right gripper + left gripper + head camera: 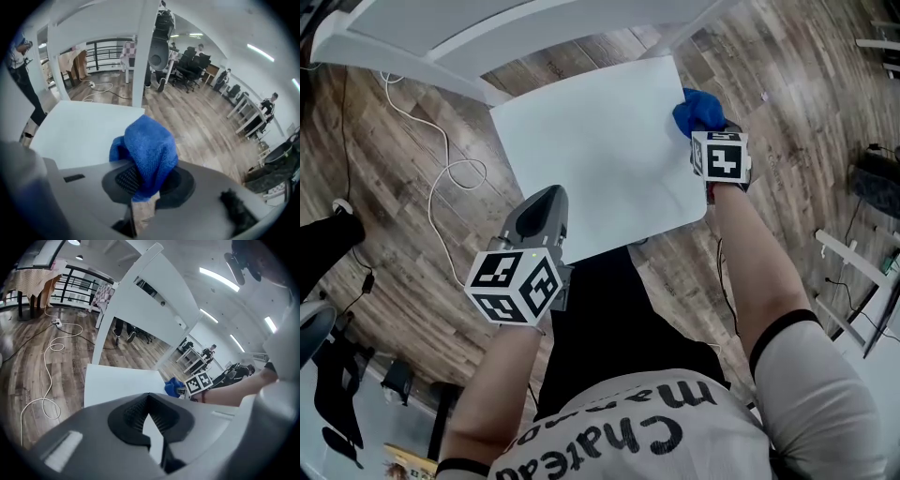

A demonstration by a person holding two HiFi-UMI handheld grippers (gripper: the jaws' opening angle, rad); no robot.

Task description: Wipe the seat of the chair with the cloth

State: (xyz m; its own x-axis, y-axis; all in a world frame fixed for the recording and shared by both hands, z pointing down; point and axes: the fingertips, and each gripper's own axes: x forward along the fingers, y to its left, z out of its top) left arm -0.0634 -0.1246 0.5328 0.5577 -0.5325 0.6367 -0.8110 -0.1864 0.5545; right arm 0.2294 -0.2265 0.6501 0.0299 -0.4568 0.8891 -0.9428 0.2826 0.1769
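Chair seat: white, centre of frame, above wood floor.
Left gripper: lower left, over the seat's near edge; jaws pressed together, empty.
Right gripper: jaws pinching cloth.
Cloth: blue, bunched, at the seat's upper-right edge.

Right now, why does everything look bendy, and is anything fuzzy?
Left gripper view: the wide lens bends the chair back and ceiling lights, with black corners. Right gripper view: same bulge, yet the blue cloth looks sharp. Head view: the floorboards curve toward the edges.
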